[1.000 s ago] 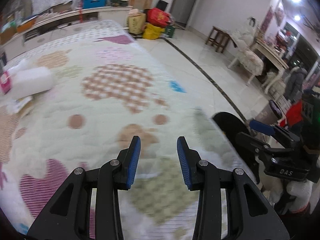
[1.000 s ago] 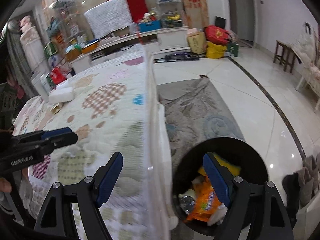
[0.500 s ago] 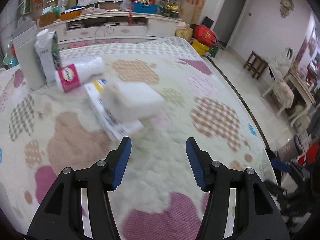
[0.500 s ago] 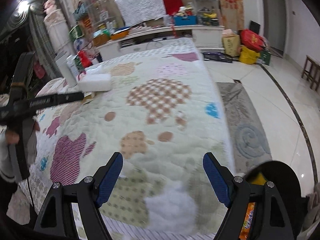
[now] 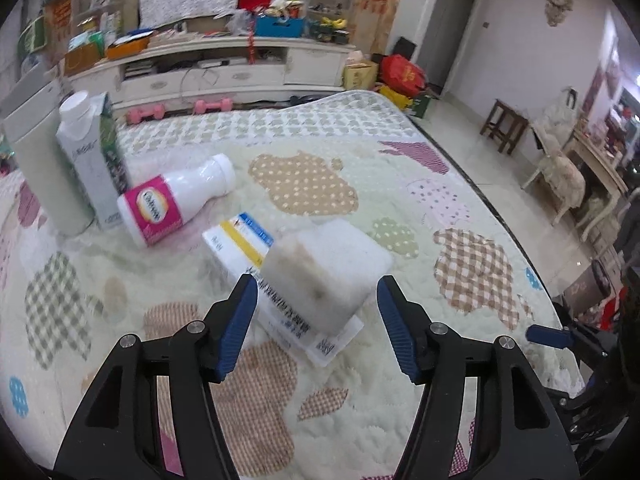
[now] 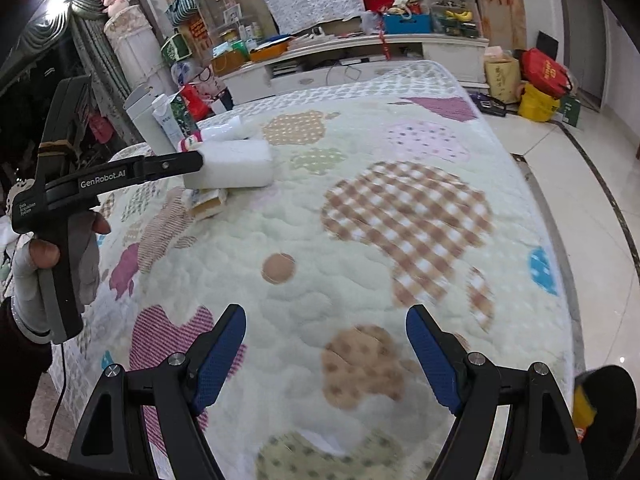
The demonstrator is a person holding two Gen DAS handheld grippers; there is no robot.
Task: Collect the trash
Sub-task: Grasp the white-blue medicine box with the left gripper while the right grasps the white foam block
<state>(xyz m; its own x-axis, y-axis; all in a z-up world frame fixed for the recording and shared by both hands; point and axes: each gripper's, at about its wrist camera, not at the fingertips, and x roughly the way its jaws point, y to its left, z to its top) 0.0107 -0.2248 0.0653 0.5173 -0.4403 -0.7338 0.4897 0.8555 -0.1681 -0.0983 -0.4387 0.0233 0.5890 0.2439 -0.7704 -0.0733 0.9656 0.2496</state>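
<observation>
Both grippers have swung from the black bin across the patchwork quilt (image 5: 312,184) since 1 second ago; the bin (image 6: 612,392) now shows only as a dark rim at 4 o'clock in the right wrist view.

Left gripper (image 5: 316,308): jaws opening, medium gap. White foam block (image 5: 328,268) sits just ahead, between the fingertip lines, pads not pressing on it. Block rests on a flat carton (image 5: 256,264) with yellow and blue stripes. At 10 o'clock from the block: white bottle (image 5: 176,204) with pink label, lying on its side. Beyond it, 1 upright drink carton (image 5: 92,160) beside a tall pale box (image 5: 44,176).

Right gripper (image 6: 326,356): jaws wide, nothing between them, only quilt beneath. Foam block lies at 11 o'clock, well apart from it. A gloved hand (image 6: 60,256) grips the left gripper's handle at 9 o'clock.
</observation>
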